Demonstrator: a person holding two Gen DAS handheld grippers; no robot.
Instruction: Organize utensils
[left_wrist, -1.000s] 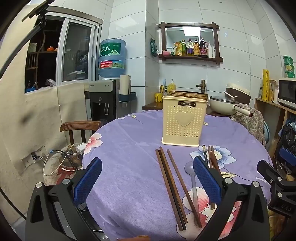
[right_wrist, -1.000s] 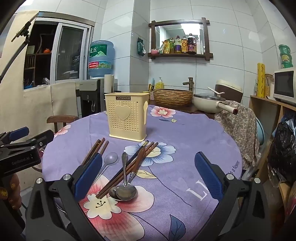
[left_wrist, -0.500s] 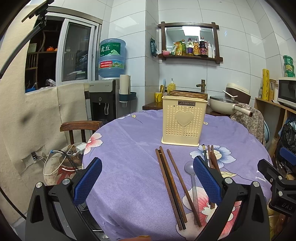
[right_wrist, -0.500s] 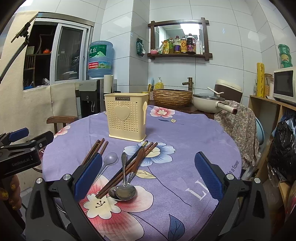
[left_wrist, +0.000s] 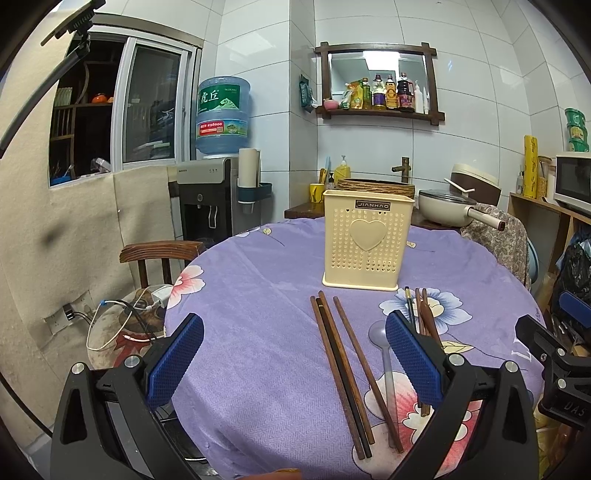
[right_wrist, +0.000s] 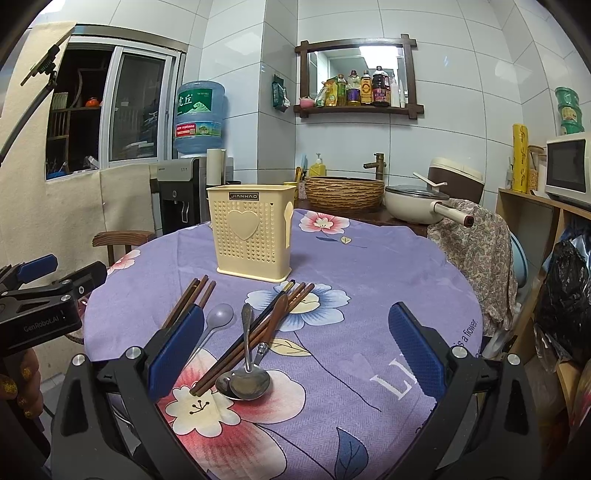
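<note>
Both my tongs, left gripper (left_wrist: 293, 363) and right gripper (right_wrist: 295, 354), are wide open and hold nothing. I see brown chopsticks (left_wrist: 341, 369), a pale spoon (right_wrist: 218, 318) and shiny metal spoons (right_wrist: 245, 382) lying flat on the purple tablecloth (right_wrist: 369, 273), near my tongs. Behind them stands a cream holder (left_wrist: 367, 240).

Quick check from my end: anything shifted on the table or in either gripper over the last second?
Nothing visibly changed. Both the left gripper and the right gripper hang open and empty above the purple tablecloth. The chopsticks and spoons lie loose in front of the cream utensil holder, none taken hold of.
</note>
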